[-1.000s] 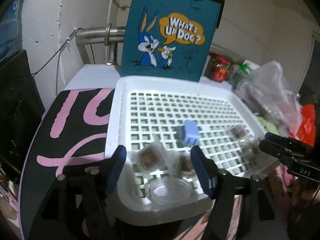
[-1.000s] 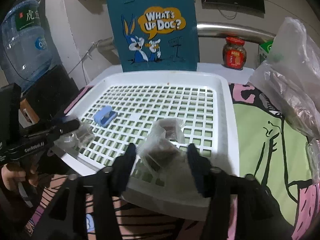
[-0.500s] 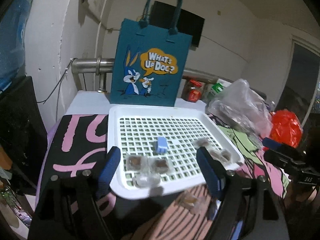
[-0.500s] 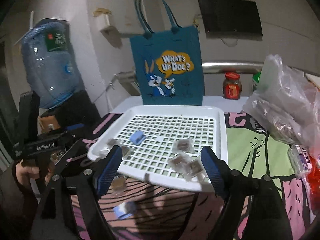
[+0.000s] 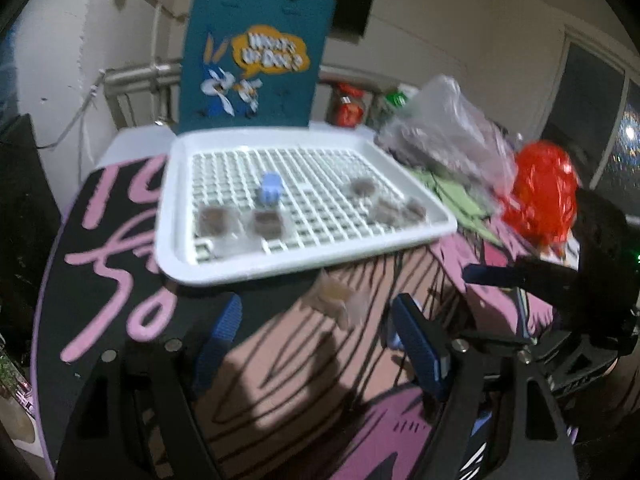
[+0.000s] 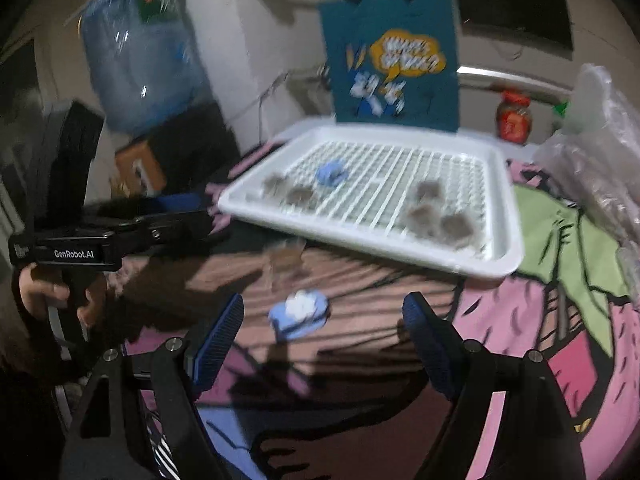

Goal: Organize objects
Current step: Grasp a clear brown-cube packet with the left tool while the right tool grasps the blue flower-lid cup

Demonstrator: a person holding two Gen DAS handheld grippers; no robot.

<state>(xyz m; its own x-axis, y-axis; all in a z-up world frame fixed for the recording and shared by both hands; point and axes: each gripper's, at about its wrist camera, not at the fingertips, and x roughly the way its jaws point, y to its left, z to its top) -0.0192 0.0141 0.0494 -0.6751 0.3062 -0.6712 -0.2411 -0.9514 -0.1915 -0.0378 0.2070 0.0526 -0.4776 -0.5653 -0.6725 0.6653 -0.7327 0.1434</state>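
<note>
Covering most of both views: counter under a pink-and-black cartoon cloth, with white tray at its far half and teal bag upright just behind. Beyond the tray's right edge: clear plastic bag and red bag.

In the tray: blue clip near the middle, two brown packets at the near left, three more at the right. Still on the cloth, near the tray's near edge: one clear packet and a small blue box.

Left hand-held gripper: jaws apart, empty, having just opened wider, poised near the clear packet. Right hand-held gripper: likewise spread and empty after opening, blue box just beyond its tips.

Risks, as judgement: both tools converging on two neighbouring items, so a collision or a nudged packet sliding on the cloth; thin crinkly wrap likely to slip from the pads; heavy blur suggesting speed, which could cause a missed closure.

Only in the right view: water bottle at far left, a hand on the left tool's grip, the blue box in full. Only in the left view: the red bag, and the right tool from the side.
</note>
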